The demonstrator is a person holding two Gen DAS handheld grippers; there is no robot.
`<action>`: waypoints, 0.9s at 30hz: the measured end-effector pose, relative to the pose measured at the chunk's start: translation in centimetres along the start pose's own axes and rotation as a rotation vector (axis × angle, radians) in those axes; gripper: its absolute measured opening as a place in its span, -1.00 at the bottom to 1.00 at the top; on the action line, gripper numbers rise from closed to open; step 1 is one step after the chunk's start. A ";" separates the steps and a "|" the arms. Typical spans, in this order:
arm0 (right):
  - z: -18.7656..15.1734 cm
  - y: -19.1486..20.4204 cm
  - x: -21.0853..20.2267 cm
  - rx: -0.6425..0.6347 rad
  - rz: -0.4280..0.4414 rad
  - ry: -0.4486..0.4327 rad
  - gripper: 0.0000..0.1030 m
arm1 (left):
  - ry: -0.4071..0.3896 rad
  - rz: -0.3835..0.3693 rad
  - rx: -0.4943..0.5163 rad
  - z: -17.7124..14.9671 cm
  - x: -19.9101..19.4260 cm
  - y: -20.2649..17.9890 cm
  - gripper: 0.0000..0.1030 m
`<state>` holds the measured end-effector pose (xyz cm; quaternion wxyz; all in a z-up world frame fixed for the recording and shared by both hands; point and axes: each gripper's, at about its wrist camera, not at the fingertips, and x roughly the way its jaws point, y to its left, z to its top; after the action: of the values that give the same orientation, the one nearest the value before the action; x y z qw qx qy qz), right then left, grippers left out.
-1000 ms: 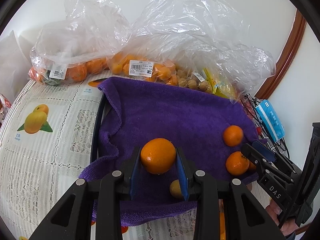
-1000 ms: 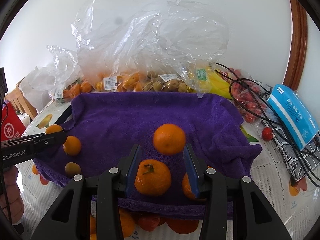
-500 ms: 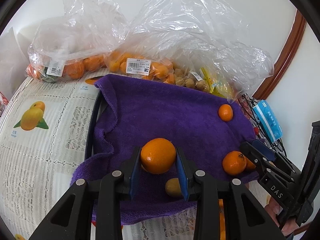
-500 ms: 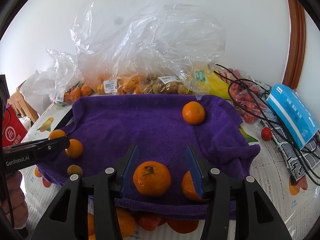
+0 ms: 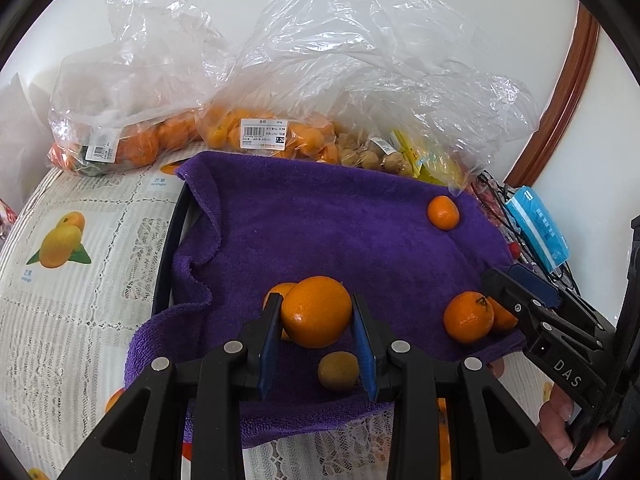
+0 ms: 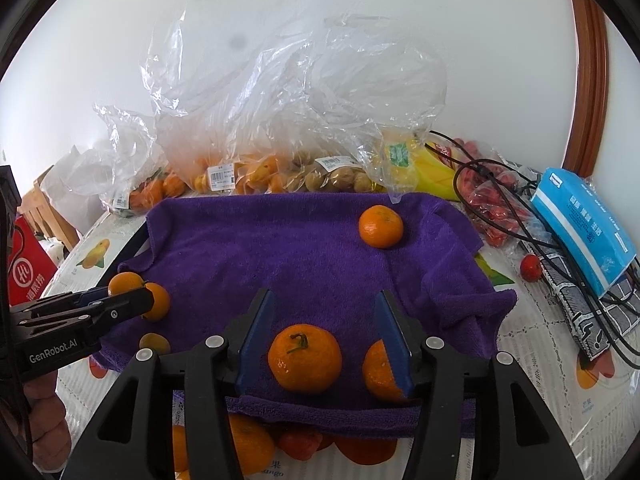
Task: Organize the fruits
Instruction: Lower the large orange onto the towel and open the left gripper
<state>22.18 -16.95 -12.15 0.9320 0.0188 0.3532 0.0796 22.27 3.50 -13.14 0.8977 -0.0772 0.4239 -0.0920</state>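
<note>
Purple towel (image 6: 304,264): terry pile, rumpled at its edges, spread over a black-rimmed tray (image 5: 170,248) on a lace-patterned tablecloth (image 5: 80,300) printed with fruit.

Loose fruit on the towel, counted: five round, dimpled orange citrus and one small, dull yellow-green fruit (image 5: 338,371).
- One orange (image 5: 316,312), glossy, clamped between the blue pads of the left gripper (image 5: 316,322), above the towel's near edge.
- A second orange (image 5: 276,294), mostly hidden just behind it.
- A stemmed mandarin (image 6: 305,358), resting between the wide-apart fingers of the right gripper (image 6: 324,336), which touch nothing.
- Another mandarin (image 6: 378,370), beside its right finger.
- One mandarin (image 6: 381,226) alone at the far right corner.

Clear, crinkled plastic bags (image 6: 280,120) of fruit line the white wall. Blue tissue pack (image 6: 584,224) and black cables (image 6: 520,208) to the right.
</note>
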 end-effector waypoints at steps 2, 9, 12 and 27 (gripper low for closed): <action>0.0 0.0 0.1 -0.002 0.000 0.003 0.04 | -0.002 -0.002 0.001 0.0 0.0 0.0 -0.38; 0.0 0.1 0.2 -0.009 -0.002 0.006 0.04 | 0.003 -0.004 -0.013 0.0 0.2 0.2 -0.12; 0.0 0.2 0.1 -0.015 -0.007 0.001 0.04 | -0.001 -0.009 -0.019 0.1 0.1 0.3 0.00; 0.5 0.5 -2.2 -0.014 -0.024 -0.051 0.04 | -0.059 -0.033 -0.118 1.2 -1.8 2.8 0.17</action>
<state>20.86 -16.81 -10.31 0.9417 0.0099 0.3289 0.0707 22.37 6.75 -11.62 0.9020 -0.1398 0.4007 -0.0792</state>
